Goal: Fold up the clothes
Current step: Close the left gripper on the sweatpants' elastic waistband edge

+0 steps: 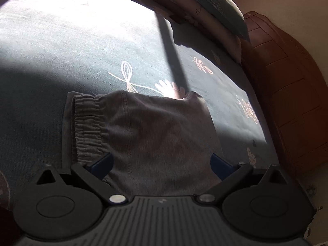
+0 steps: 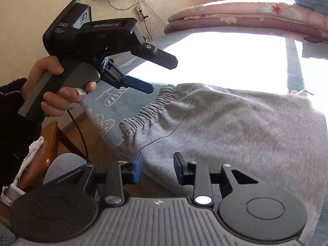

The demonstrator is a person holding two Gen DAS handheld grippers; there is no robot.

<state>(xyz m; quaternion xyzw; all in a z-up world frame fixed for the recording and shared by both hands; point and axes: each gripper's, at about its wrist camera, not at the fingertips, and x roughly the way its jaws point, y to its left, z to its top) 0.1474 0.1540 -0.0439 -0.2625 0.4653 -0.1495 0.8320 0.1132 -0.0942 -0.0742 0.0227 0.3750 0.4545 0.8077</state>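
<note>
A folded grey garment [image 1: 147, 127] with an elastic waistband [image 1: 86, 123] lies on the teal flower-print bed sheet [image 1: 61, 61]. My left gripper [image 1: 161, 164] hovers over its near edge, wide open, with nothing between the blue pads. In the right wrist view the same garment [image 2: 235, 127] spreads to the right, waistband [image 2: 151, 110] toward the left. My right gripper [image 2: 158, 168] stands open at the garment's near edge, by the bed's edge. A hand [image 2: 51, 86] holds the left gripper [image 2: 163, 75] above the sheet, left of the waistband, jaws apart.
A folded pink floral quilt [image 2: 235, 14] and a teal pillow [image 1: 217, 6] lie at the bed's far side. A brown wooden headboard [image 1: 287, 86] borders the bed. A wooden chair [image 2: 43, 157] with a white cloth stands beside it. Strong sunlight washes out part of the sheet [image 2: 225, 61].
</note>
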